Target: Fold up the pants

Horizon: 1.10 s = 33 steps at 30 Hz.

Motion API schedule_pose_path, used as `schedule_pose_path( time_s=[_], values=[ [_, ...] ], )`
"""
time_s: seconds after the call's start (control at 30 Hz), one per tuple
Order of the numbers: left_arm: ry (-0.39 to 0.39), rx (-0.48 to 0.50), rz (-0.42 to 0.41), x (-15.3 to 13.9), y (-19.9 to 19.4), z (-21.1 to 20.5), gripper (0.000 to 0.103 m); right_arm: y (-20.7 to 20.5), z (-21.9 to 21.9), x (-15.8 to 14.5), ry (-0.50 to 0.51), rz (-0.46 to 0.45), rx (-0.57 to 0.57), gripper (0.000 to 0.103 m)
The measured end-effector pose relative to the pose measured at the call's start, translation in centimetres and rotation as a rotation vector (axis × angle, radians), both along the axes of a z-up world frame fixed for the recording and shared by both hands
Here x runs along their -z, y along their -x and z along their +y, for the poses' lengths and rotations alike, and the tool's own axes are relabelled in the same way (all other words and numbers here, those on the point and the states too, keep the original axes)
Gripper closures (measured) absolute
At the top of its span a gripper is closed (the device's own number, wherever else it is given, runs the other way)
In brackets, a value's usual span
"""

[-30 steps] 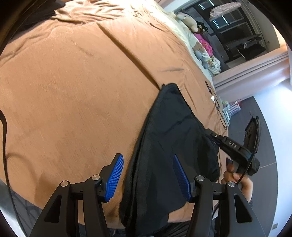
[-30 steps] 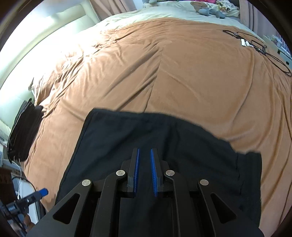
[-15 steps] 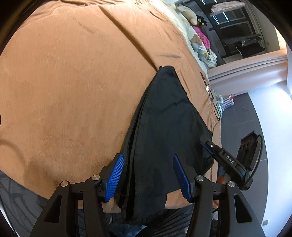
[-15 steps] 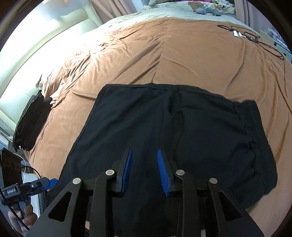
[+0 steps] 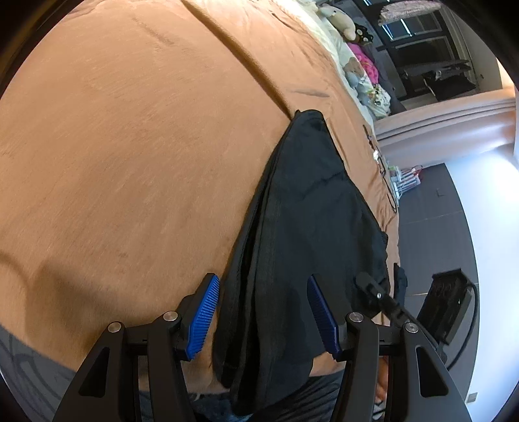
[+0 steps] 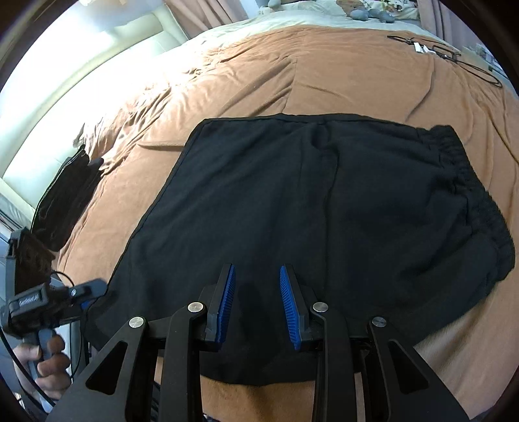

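Black pants (image 6: 308, 207) lie folded and flat on the brown bed cover (image 6: 324, 74), elastic waistband to the right in the right wrist view. My right gripper (image 6: 258, 303) is open and empty just above the near edge of the pants. In the left wrist view the pants (image 5: 301, 233) run away from me as a stacked, layered strip. My left gripper (image 5: 264, 313) is open and empty, its jaws spread over the near end of the pants. The left gripper also shows in the right wrist view (image 6: 81, 292), at the pants' left corner.
A dark folded garment (image 6: 65, 198) lies at the bed's left edge by the cushioned headboard. Cables (image 6: 454, 55) lie on the far right of the cover. Stuffed toys (image 5: 350, 22) sit at the far end. The bed edge and grey floor (image 5: 454, 211) are on the right.
My right gripper opened, let go of the pants and pulled back; the pants now lie flat. My left gripper moved closer over the near end, still open.
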<state>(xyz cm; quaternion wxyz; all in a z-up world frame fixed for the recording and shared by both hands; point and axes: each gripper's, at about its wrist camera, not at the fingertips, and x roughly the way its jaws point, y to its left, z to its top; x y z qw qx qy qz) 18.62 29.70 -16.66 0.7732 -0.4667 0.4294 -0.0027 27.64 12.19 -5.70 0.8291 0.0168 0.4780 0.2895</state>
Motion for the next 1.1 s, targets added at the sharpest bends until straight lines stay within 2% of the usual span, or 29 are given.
schedule_pose_path(
  time_s=[0.17,0.23,0.33,0.4,0.47,0.53,0.57,0.6,0.9,1.1],
  values=[
    [-0.033,0.016,0.001,0.0,-1.5,0.3,0.045,0.4,-0.6,-0.2,-0.029,0.006,0.013,0.077],
    [-0.027,0.02,0.007,0.2,-1.8,0.3,0.049,0.5,-0.7,-0.5,-0.051,0.001,0.017,0.077],
    [-0.004,0.031,0.01,0.6,-1.7,0.3,0.058,0.8,-0.8,-0.4,-0.057,-0.01,0.021,0.077],
    [0.005,0.037,0.021,0.7,-1.3,0.2,0.07,1.1,-0.8,0.0,-0.059,-0.001,0.021,0.079],
    [0.029,0.047,0.018,0.9,-0.9,0.2,0.072,1.4,-0.9,0.5,-0.061,0.013,0.022,0.079],
    [0.038,0.049,0.017,0.9,-0.5,0.1,0.079,1.9,-1.0,0.9,-0.047,0.021,0.026,0.081],
    [0.036,0.049,0.02,0.9,-0.3,0.1,0.088,2.1,-1.0,1.1,-0.043,0.026,0.026,0.083],
    [0.041,0.05,0.021,0.9,-0.2,0.1,0.092,2.4,-1.0,1.3,-0.039,0.032,0.023,0.084],
    [0.058,0.071,-0.046,-2.0,0.0,-0.5,0.095,4.2,-1.8,1.7,-0.03,0.063,0.015,0.084],
    [0.042,0.097,-0.077,-4.3,-0.8,-1.4,0.095,4.1,-2.9,-0.5,-0.092,0.028,0.025,0.084]
  ],
)
